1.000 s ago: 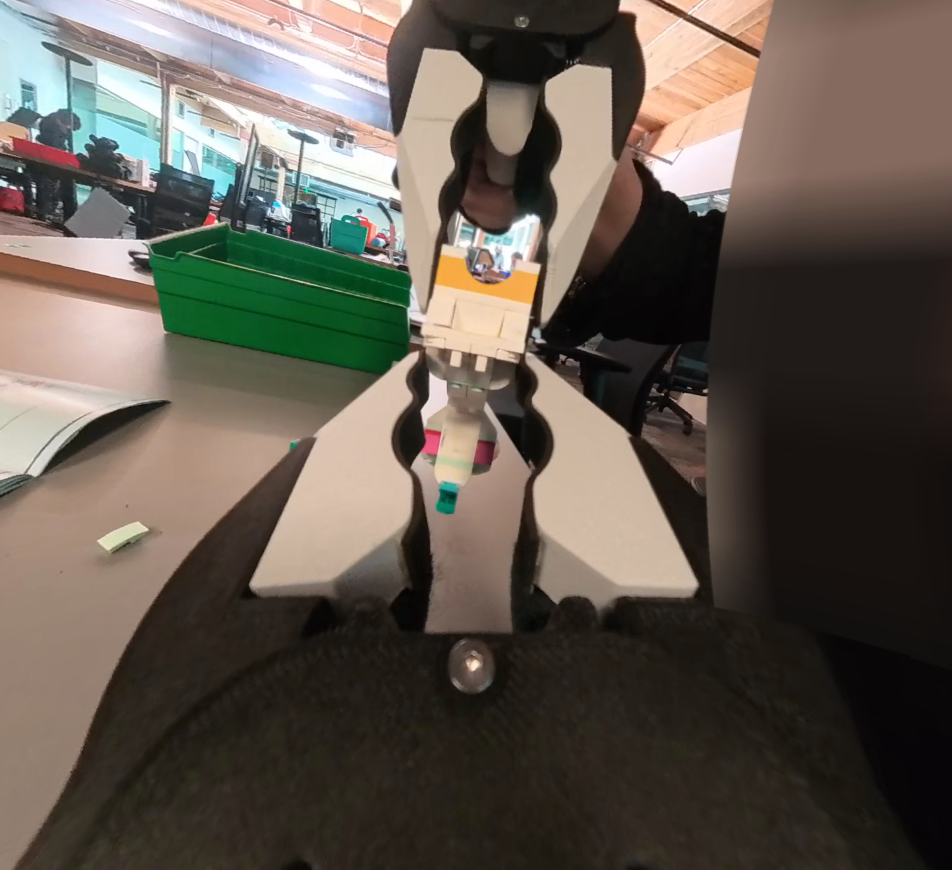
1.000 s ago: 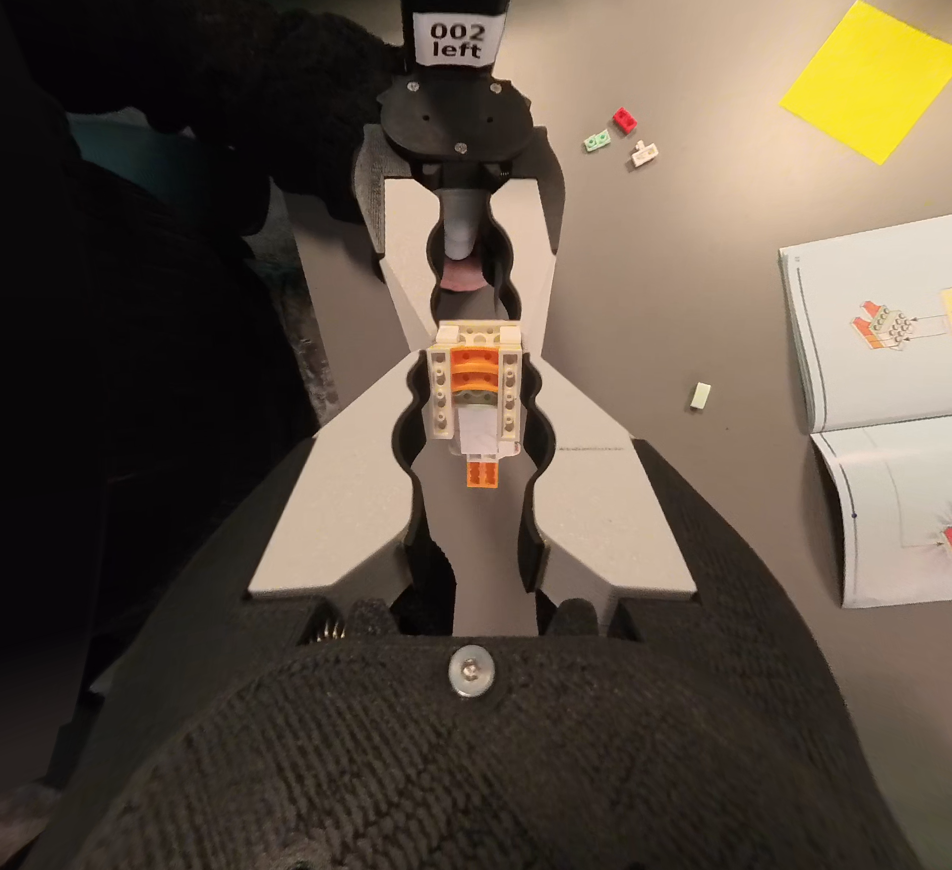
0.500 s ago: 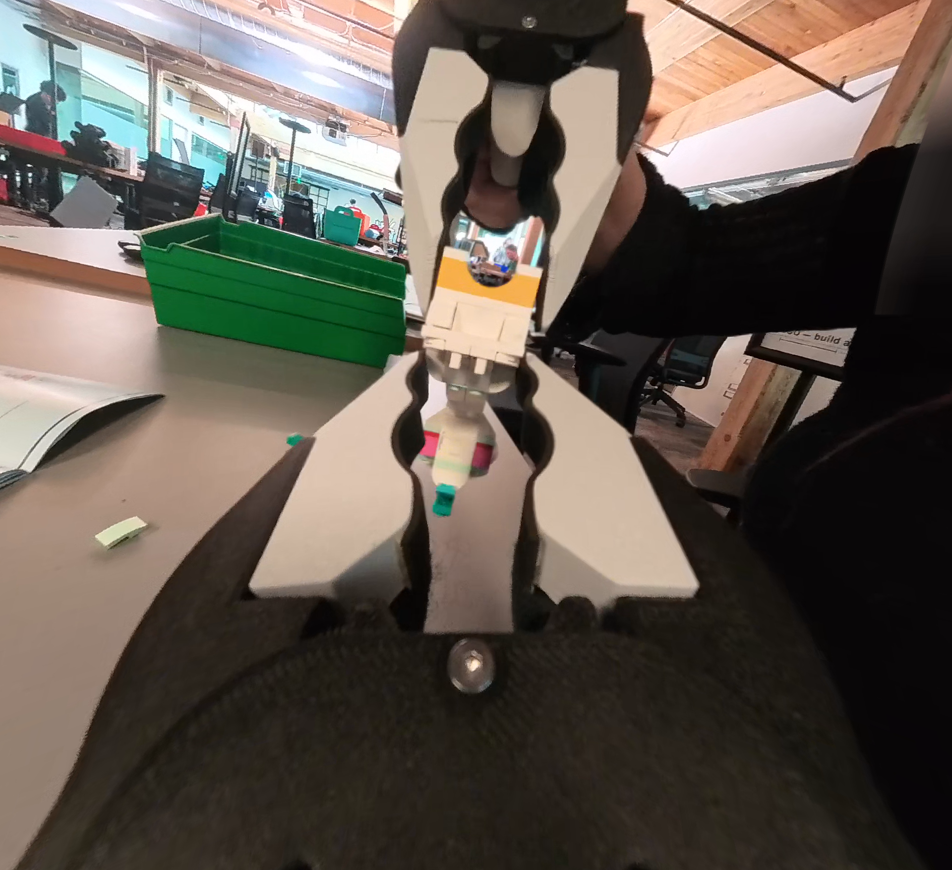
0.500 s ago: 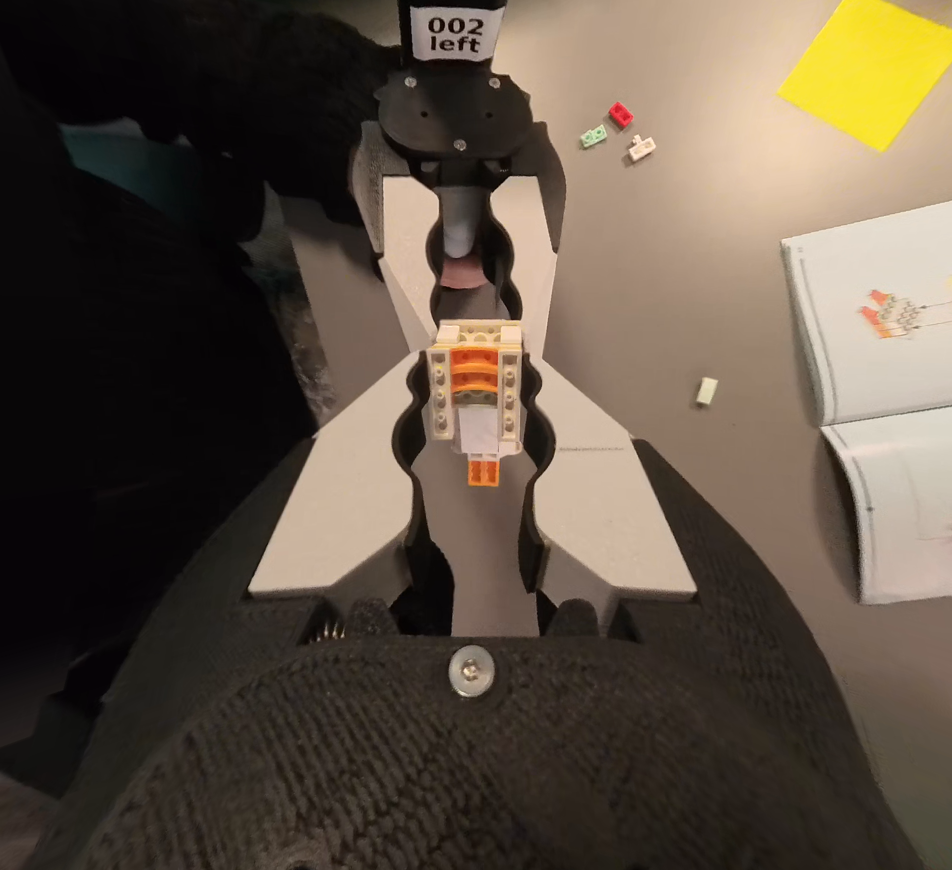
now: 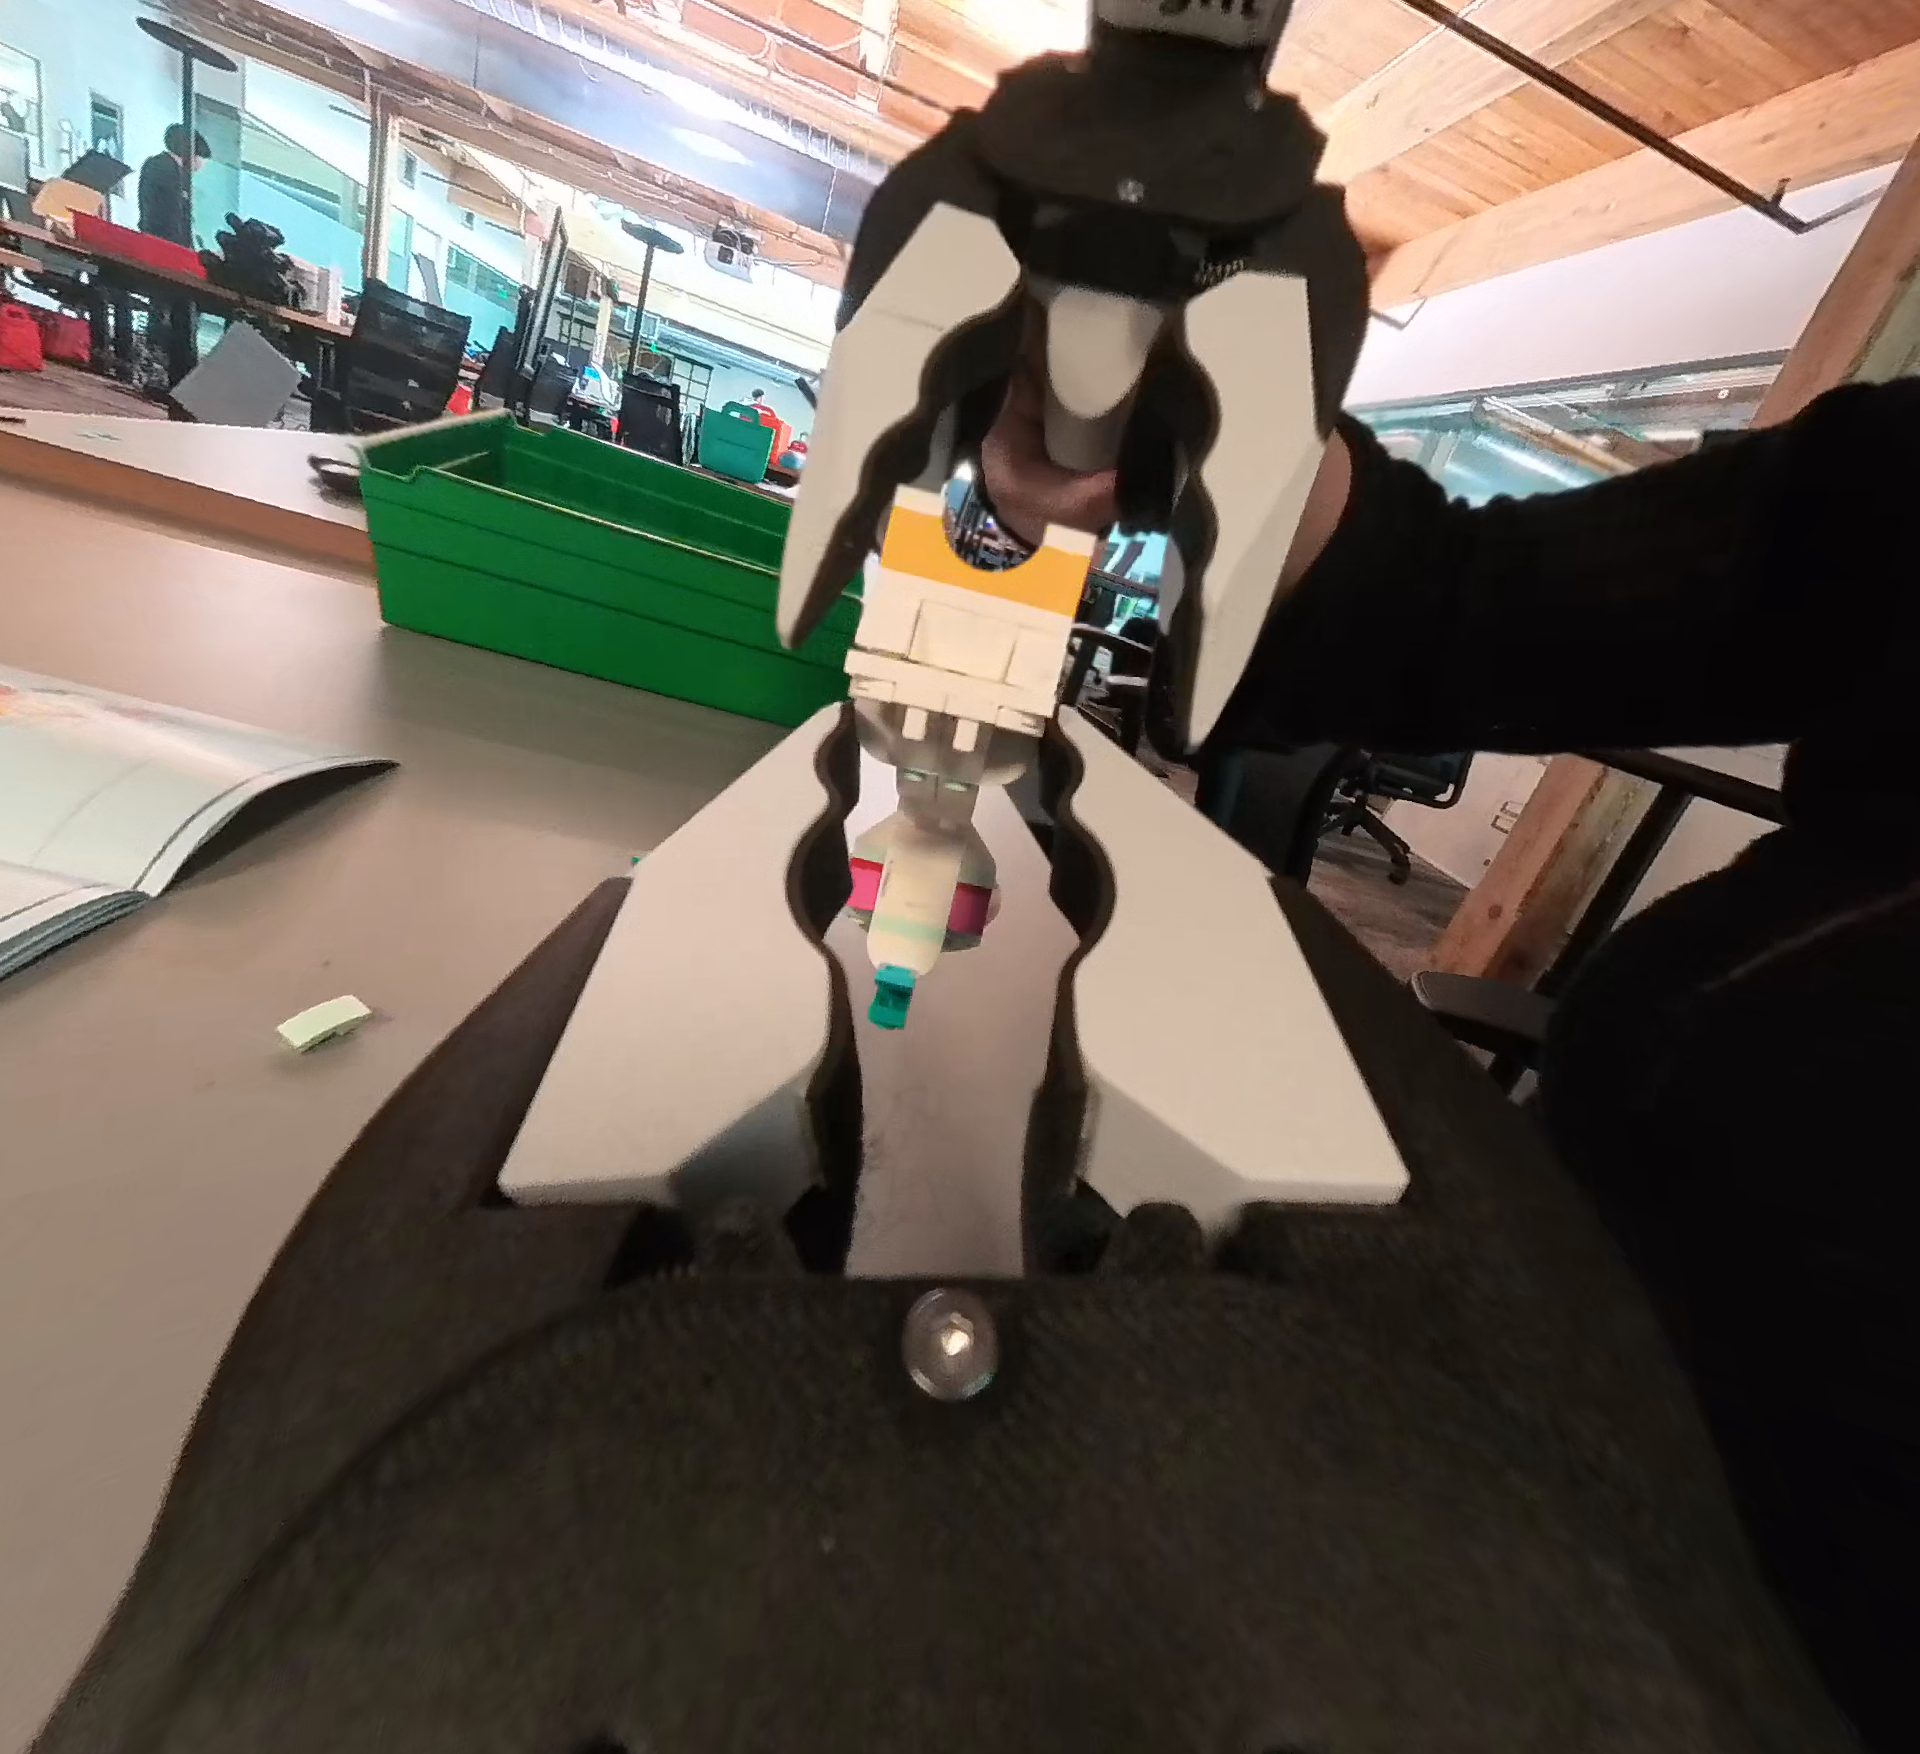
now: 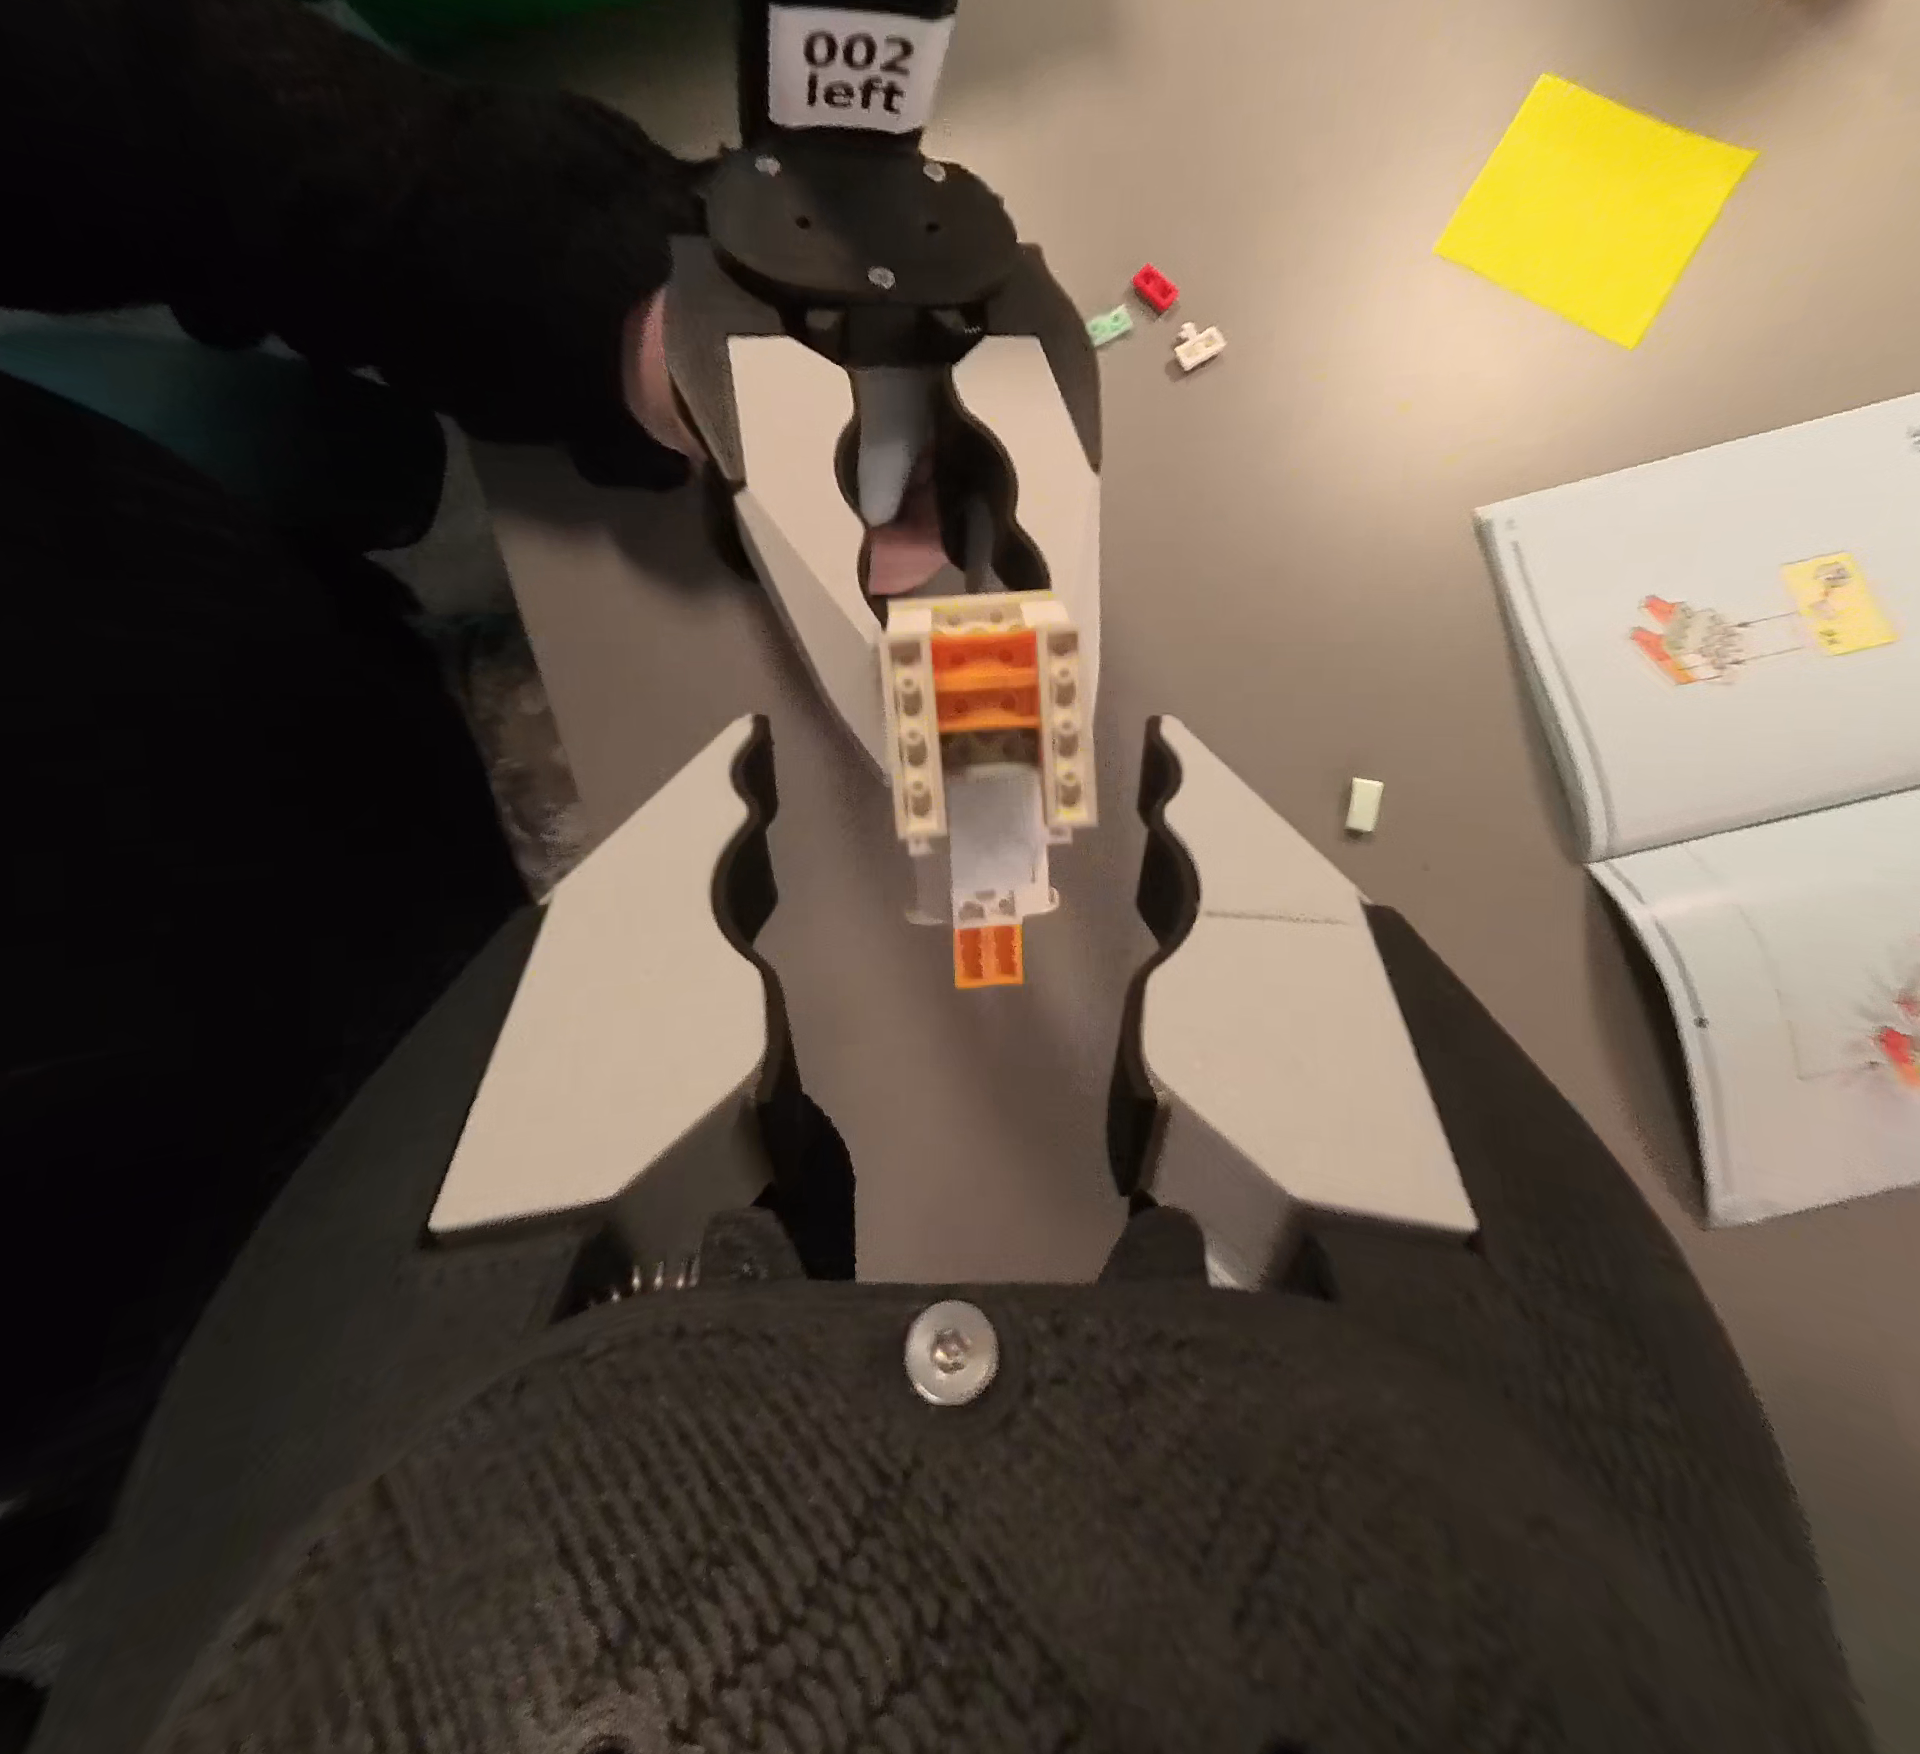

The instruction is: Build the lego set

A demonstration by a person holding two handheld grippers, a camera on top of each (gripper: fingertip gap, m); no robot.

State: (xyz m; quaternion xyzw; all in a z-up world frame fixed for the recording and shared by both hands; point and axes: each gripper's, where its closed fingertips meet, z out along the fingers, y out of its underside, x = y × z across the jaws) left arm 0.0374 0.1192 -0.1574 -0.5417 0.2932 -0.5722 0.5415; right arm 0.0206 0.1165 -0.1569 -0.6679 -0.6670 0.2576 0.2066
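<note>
The lego model (image 5: 971, 624) is a white block with a yellow band, and a pink, white and teal part hangs from it. In the right wrist view (image 6: 987, 748) it shows a white frame with orange bricks inside and an orange plate at its near end. My left gripper (image 5: 951, 728) is shut on the model at its fingertips and holds it above the table; it also shows in the right wrist view (image 6: 987, 655). My right gripper (image 6: 953, 722) is open, its fingers spread on either side of the model and apart from it; it also shows in the left wrist view (image 5: 997, 686).
Stacked green bins (image 5: 582, 561) stand at the back. An open instruction booklet (image 6: 1714, 665) lies on the grey table, with a yellow paper square (image 6: 1590, 218) beyond it. Loose pieces lie about: red (image 6: 1155, 288), green (image 6: 1110, 322), white (image 6: 1200, 346) and a pale green tile (image 6: 1363, 805). My left and right fingertips are right by each other.
My right gripper has opened and let go of the lego model. My left gripper still holds it.
</note>
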